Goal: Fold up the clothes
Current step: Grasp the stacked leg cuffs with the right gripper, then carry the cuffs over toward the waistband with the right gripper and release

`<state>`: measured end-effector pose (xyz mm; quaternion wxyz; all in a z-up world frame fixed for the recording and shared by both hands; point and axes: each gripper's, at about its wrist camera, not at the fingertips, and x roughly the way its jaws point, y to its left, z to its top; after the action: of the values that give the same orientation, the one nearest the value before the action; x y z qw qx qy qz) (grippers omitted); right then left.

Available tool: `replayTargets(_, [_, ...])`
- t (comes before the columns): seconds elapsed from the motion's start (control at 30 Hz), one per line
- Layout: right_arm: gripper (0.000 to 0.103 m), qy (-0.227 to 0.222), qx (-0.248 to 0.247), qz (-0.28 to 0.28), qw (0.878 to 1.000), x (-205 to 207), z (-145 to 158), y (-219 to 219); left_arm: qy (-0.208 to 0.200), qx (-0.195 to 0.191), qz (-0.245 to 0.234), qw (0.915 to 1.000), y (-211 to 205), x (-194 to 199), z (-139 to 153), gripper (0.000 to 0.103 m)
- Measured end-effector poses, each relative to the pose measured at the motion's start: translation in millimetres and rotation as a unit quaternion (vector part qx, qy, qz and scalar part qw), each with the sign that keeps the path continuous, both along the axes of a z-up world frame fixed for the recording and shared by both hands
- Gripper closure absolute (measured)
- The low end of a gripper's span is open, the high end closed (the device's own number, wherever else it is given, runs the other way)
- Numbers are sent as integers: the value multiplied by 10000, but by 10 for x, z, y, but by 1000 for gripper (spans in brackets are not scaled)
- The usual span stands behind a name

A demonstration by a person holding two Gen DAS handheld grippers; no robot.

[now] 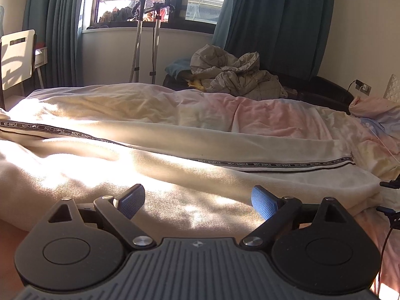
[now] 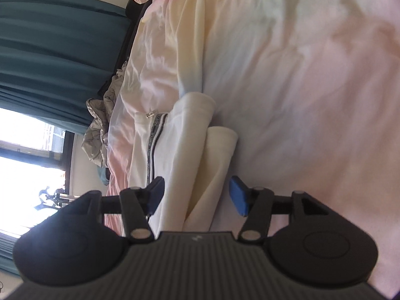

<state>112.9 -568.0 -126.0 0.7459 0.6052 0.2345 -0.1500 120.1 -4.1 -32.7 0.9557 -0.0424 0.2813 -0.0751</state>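
From the left wrist camera, the left gripper (image 1: pixel 197 201) hovered with its blue pads spread wide and nothing between them, just above a cream garment (image 1: pixel 175 175) with a lettered black zip tape. The garment lay stretched along the near edge of a bed (image 1: pixel 262 117) covered in pastel bedding. A crumpled grey quilt (image 1: pixel 235 77) sat beyond the far edge, under a window with teal curtains (image 1: pixel 275 25).

From the right wrist camera, turned sideways, the right gripper (image 2: pixel 197 195) stood parted, the garment's (image 2: pixel 190 150) folded end between its pads without being pinched.
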Motion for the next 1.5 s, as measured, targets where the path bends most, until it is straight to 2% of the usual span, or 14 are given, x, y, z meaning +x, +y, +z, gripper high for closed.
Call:
replayTargets(0.17, [44, 47, -2, 254, 9997, 246, -143, 76, -116, 58, 192, 9997, 20, 106, -55, 9])
replayTargets(0.33, [44, -204, -236, 172, 9994, 484, -204, 72, -80, 77, 355, 9993, 50, 220, -137, 9])
replayTargets(0.37, [54, -280, -399, 186, 9986, 507, -162, 82, -94, 80, 367, 9993, 54, 234, -144, 9])
replayTargets(0.4, [81, -372, -618, 211, 9972, 518, -93, 97, -116, 94, 370, 9992, 51, 246, -149, 9])
replayTargets(0.43, [87, -464, -837, 236, 9951, 529, -24, 113, -136, 113, 368, 9992, 49, 255, -151, 9])
replayTargets(0.6, [88, -1005, -1689, 435, 9795, 556, 306, 236, -94, 148, 349, 9992, 47, 323, -207, 9])
replayTargets(0.8, [78, -629, -884, 294, 9937, 586, -61, 73, -86, 411, 309, 9986, 11, 366, -287, 9])
replayTargets(0.97, [63, -742, -782, 371, 9935, 674, -150, 55, 63, 617, 235, 9978, -20, 384, -392, 7])
replayTargets(1.03, [70, -614, -981, 350, 9927, 717, -134, 87, 120, 696, 237, 9972, -39, 392, -440, 7])
replayTargets(1.07, [90, -513, -1126, 325, 9918, 725, -112, 101, 130, 725, 236, 9970, -50, 398, -452, 6])
replayTargets(1.13, [92, -429, -1461, 335, 9878, 730, -18, 149, 150, 785, 234, 9965, -70, 410, -478, 5])
replayTargets(1.33, [93, -826, -2816, 461, 9549, 768, 584, 532, 186, 527, 242, 9981, 8, 422, -403, 5])
replayTargets(1.4, [93, -1061, -3355, 600, 9341, 783, 827, 762, 147, 328, 298, 9989, 82, 413, -321, 5])
replayTargets(1.5, [93, -1505, -4143, 940, 8927, 802, 1145, 1242, -44, 36, 446, 9990, 230, 369, -166, 5])
